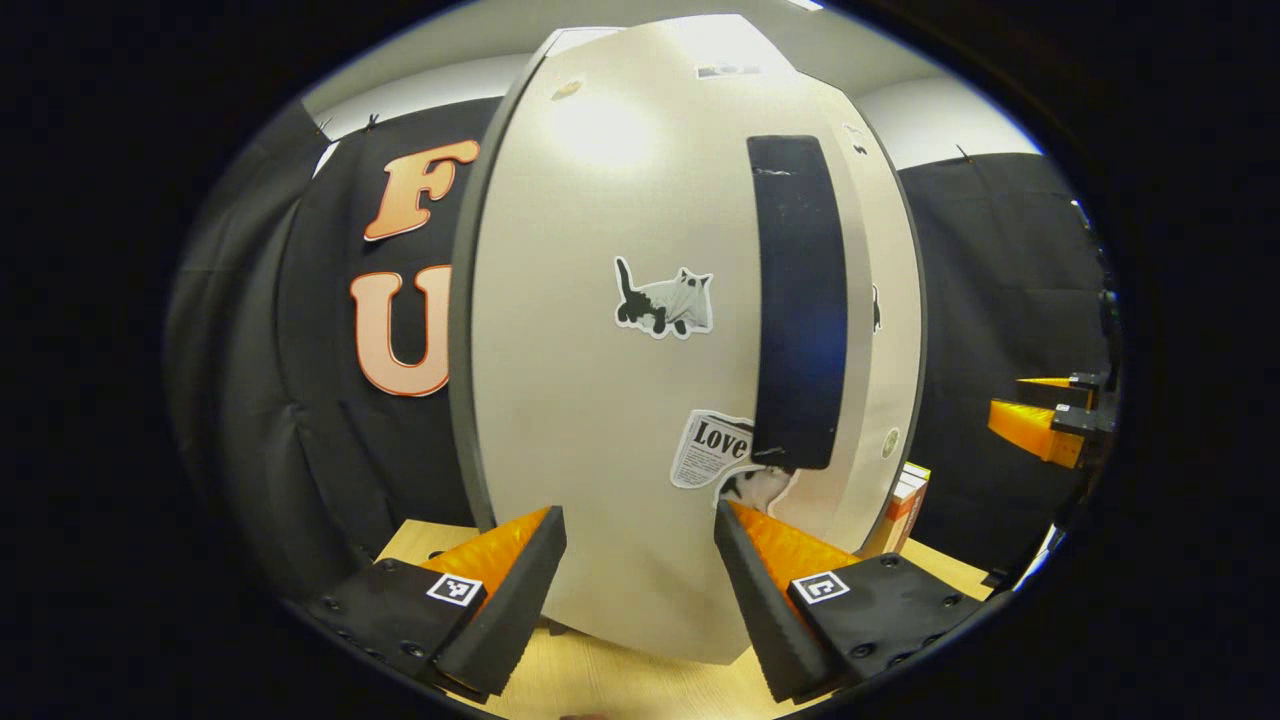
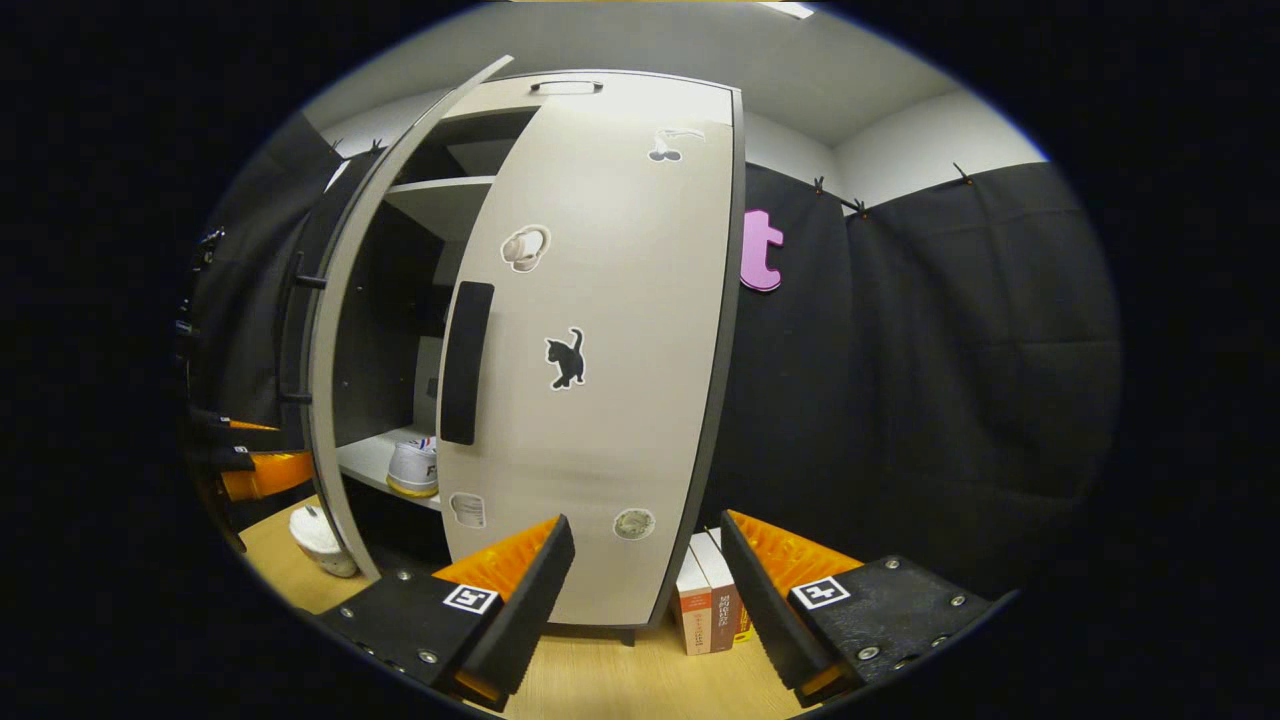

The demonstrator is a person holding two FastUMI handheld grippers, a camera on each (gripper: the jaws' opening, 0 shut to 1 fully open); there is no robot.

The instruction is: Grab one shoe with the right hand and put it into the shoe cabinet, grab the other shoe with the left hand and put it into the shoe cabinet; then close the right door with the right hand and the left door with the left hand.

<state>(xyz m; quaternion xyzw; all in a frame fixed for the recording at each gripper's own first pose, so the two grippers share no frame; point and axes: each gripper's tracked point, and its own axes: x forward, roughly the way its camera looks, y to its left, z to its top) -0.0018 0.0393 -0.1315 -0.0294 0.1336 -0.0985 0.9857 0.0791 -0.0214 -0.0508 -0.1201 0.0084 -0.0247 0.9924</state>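
Right gripper view: right door (image 2: 600, 340) nearly closed, left door (image 2: 340, 330) ajar, one shoe (image 2: 413, 468) shelved, another (image 2: 320, 540) seen on the bench (image 2: 620, 680). Both grippers' fingers (image 1: 520, 570) (image 2: 520, 585) are spread, empty. Left door may be blocked by that shoe.

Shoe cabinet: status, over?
Left tool open, facing left door. Right tool open, empty. Right door near shut, left door ajar. One shoe shelved; nothing blocking.

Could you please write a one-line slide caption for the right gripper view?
Open right claw faces the nearly closed right door; left door ajar, one shoe shelved inside.
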